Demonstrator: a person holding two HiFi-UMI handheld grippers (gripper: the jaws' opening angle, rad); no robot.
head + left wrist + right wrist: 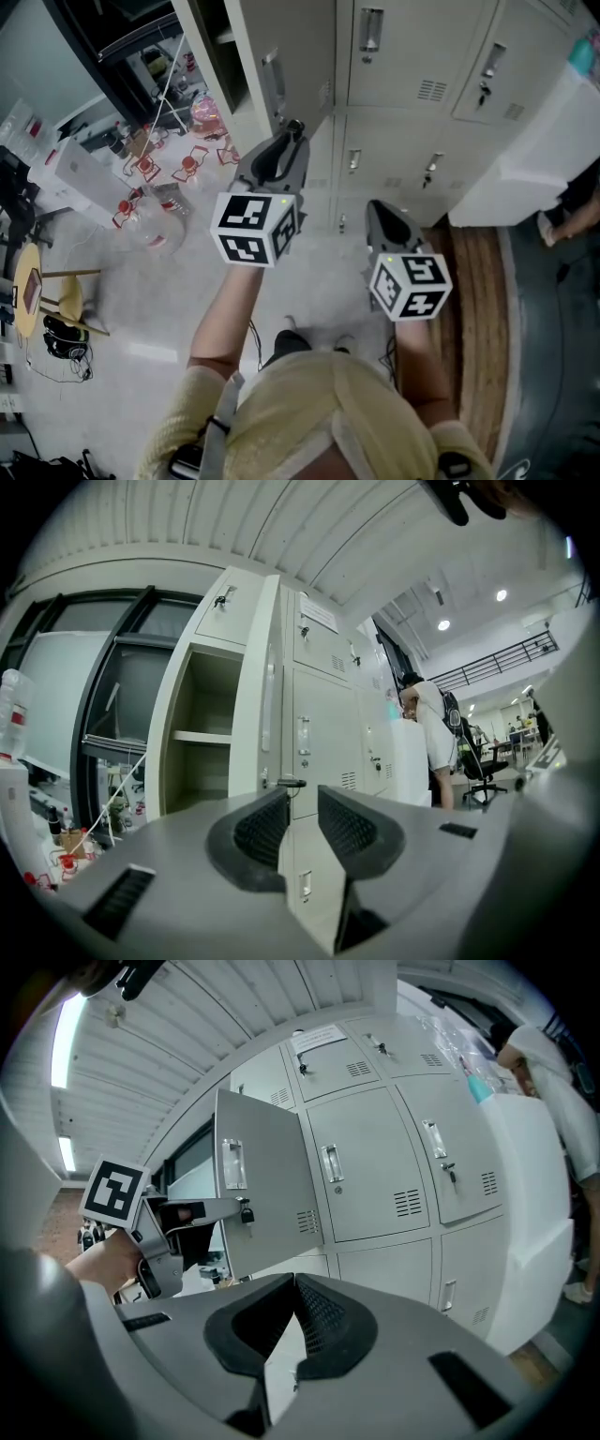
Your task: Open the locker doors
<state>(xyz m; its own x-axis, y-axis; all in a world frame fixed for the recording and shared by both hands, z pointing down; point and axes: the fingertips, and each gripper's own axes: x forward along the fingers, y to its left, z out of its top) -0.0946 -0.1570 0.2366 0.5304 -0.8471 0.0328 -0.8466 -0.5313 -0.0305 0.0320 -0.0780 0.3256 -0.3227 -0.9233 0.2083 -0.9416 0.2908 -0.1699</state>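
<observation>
Locker door (253,686) (latch edge) seemingly stands between jaws of left gripper (302,803).

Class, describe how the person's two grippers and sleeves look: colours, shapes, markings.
The left gripper and right gripper are grey, with dark mesh-textured fingers. Each carries a white cube with black square markers. The person wears pale yellow short sleeves.
</observation>
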